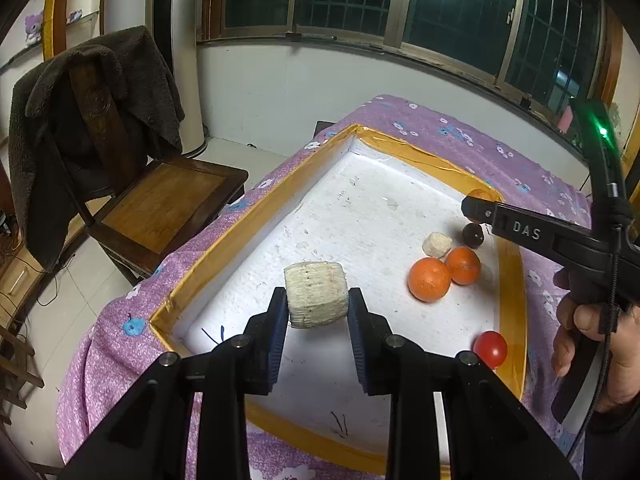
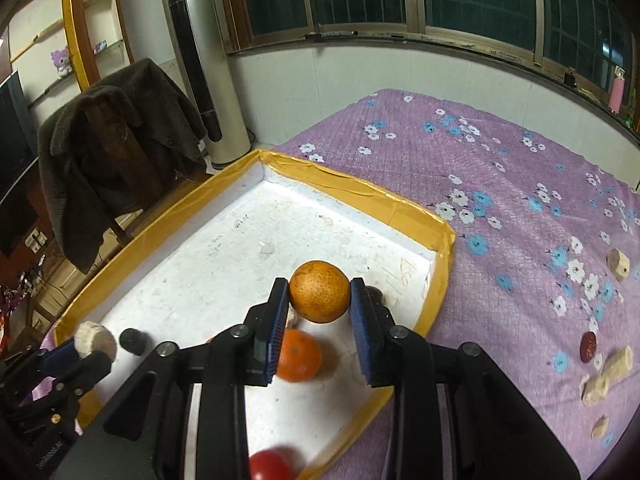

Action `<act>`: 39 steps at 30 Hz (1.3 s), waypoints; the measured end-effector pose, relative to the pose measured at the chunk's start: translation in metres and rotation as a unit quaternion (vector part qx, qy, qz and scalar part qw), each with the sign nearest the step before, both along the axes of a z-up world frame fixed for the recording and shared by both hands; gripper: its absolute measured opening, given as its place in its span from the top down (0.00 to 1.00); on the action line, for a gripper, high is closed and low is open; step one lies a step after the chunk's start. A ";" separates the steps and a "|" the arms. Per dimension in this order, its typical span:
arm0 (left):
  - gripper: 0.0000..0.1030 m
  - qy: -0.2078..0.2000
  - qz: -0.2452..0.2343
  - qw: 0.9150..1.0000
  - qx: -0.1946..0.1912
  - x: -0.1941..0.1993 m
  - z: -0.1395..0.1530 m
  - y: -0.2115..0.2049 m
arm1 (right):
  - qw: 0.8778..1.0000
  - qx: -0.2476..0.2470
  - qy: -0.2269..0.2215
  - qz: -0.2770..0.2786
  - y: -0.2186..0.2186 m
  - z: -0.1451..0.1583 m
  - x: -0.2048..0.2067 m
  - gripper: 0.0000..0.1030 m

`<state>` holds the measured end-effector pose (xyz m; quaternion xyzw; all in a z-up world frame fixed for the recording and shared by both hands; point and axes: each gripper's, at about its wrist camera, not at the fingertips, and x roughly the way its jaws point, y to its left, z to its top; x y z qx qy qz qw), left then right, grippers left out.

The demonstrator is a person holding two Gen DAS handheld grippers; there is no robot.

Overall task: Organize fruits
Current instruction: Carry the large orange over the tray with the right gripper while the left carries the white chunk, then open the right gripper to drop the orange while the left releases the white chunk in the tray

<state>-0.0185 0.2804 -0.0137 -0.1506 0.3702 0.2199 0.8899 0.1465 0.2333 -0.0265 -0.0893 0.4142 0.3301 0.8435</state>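
Note:
A white foam tray with a yellow taped rim (image 1: 224, 236) lies on the purple flowered cloth; it also shows in the right wrist view (image 2: 444, 248). My left gripper (image 1: 318, 298) is shut on a pale cylindrical chunk (image 1: 316, 294) above the tray. My right gripper (image 2: 320, 292) is shut on an orange (image 2: 319, 291) over the tray's right side; it also shows in the left wrist view (image 1: 476, 206). In the tray lie two oranges (image 1: 429, 279) (image 1: 463, 265), a small pale chunk (image 1: 437, 244), a dark round fruit (image 1: 473, 235) and a red tomato (image 1: 490, 349).
Several pale chunks (image 2: 618, 264) (image 2: 596, 390) and a dark red fruit (image 2: 588, 346) lie on the cloth right of the tray. A wooden chair with a dark coat (image 1: 92, 120) stands left of the table. A tall silver fan (image 2: 208, 60) stands behind.

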 end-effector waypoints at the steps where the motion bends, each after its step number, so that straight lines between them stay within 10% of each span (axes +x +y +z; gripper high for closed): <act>1: 0.72 0.001 0.002 1.000 0.001 0.000 0.000 0.001 | 1.000 0.000 0.001 -0.001 0.002 -0.001 0.002 0.68; 32: 0.71 0.016 0.014 1.000 0.010 0.009 -0.001 0.002 | 1.000 -0.029 0.010 -0.002 0.027 -0.014 0.028 0.68; 39: 0.29 -0.005 0.024 0.999 0.024 -0.005 0.017 -0.006 | 1.000 -0.019 0.002 -0.010 0.016 -0.001 0.022 0.39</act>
